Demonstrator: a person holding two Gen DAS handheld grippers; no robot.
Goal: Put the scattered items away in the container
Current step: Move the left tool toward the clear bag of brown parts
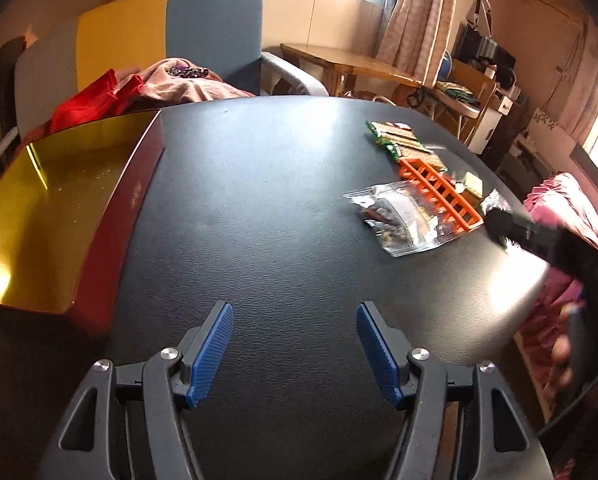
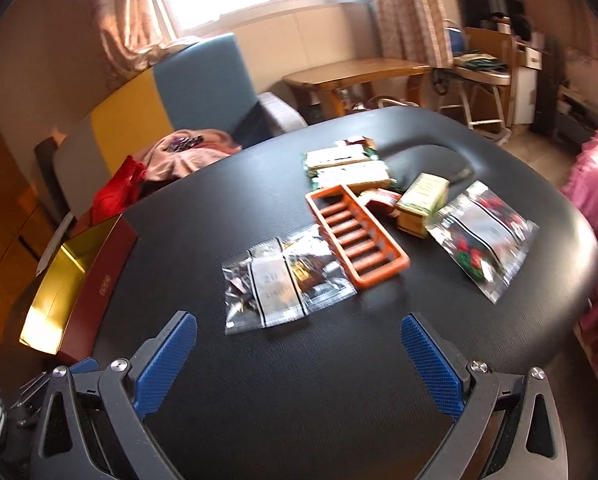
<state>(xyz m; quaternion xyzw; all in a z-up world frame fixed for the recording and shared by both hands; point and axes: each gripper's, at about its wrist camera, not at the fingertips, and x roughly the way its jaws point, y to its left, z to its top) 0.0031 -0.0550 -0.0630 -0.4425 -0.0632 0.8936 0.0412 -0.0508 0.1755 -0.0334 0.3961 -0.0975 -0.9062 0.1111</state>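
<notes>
An open box with a gold inside and dark red walls [image 1: 51, 208] sits at the table's left; it also shows in the right wrist view [image 2: 79, 276]. Scattered items lie at the right: a clear bag of small parts [image 2: 283, 280] [image 1: 399, 216], an orange slotted tray [image 2: 355, 236] [image 1: 439, 188], green snack packets [image 2: 347, 168] [image 1: 399, 140], a small green and tan box [image 2: 423, 196] and a second clear bag [image 2: 483, 240]. My left gripper [image 1: 295, 352] is open and empty over bare table. My right gripper [image 2: 299, 364] is open and empty, just short of the first bag.
The black round table [image 1: 259, 200] has its edge near at the right. A yellow and blue sofa [image 1: 171, 28] with red and pink cloth [image 1: 99, 96] stands behind the box. A wooden table [image 2: 355, 72] and chairs stand beyond. Pink fabric [image 2: 595, 184] is at the right.
</notes>
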